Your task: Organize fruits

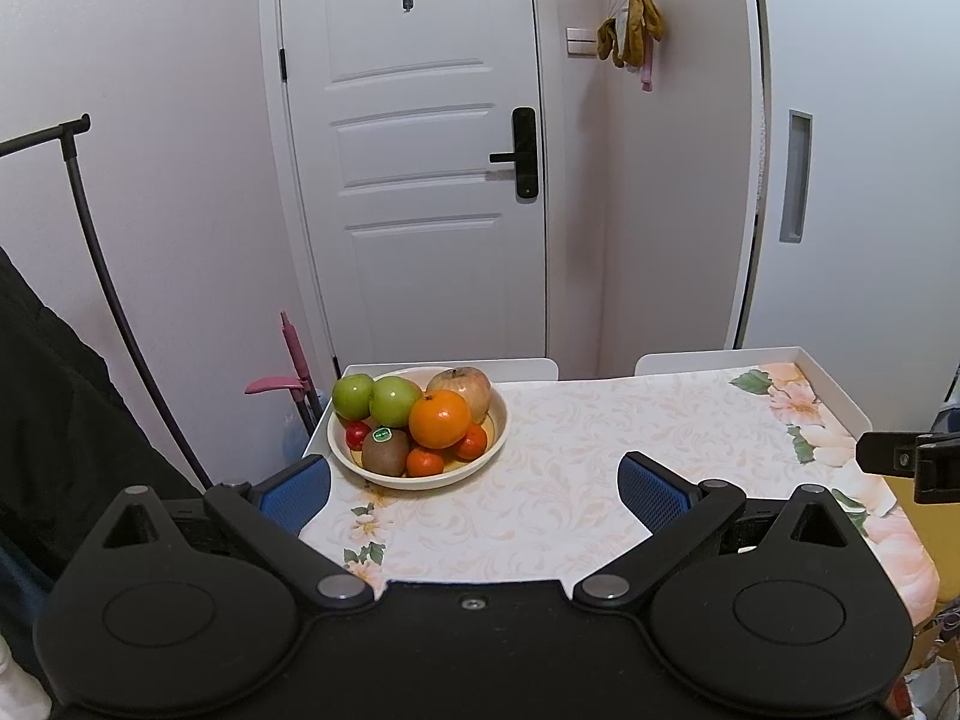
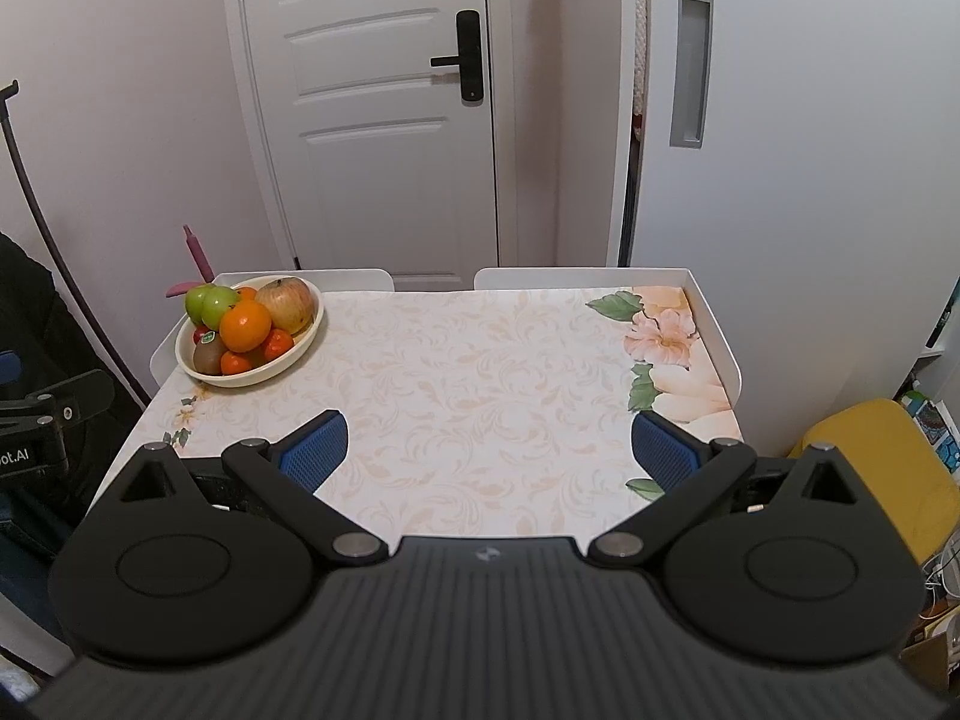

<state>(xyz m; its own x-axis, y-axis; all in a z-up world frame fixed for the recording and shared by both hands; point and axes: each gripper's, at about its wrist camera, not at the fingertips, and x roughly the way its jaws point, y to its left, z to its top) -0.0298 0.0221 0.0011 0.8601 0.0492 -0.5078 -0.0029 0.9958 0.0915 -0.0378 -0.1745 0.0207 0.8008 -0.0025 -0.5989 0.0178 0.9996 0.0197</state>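
Note:
A cream bowl sits at the table's far left corner, heaped with fruit: two green apples, a large orange, a reddish apple, a kiwi with a sticker, small tangerines and a small red fruit. My left gripper hangs open above the near left of the table, the bowl just beyond its left finger. My right gripper is open over the near middle of the table, holding nothing.
The table wears a floral cloth and has a raised white rim. Two white chair backs stand at its far edge before a white door. A yellow seat is at the right, a black rack and dark clothing at the left.

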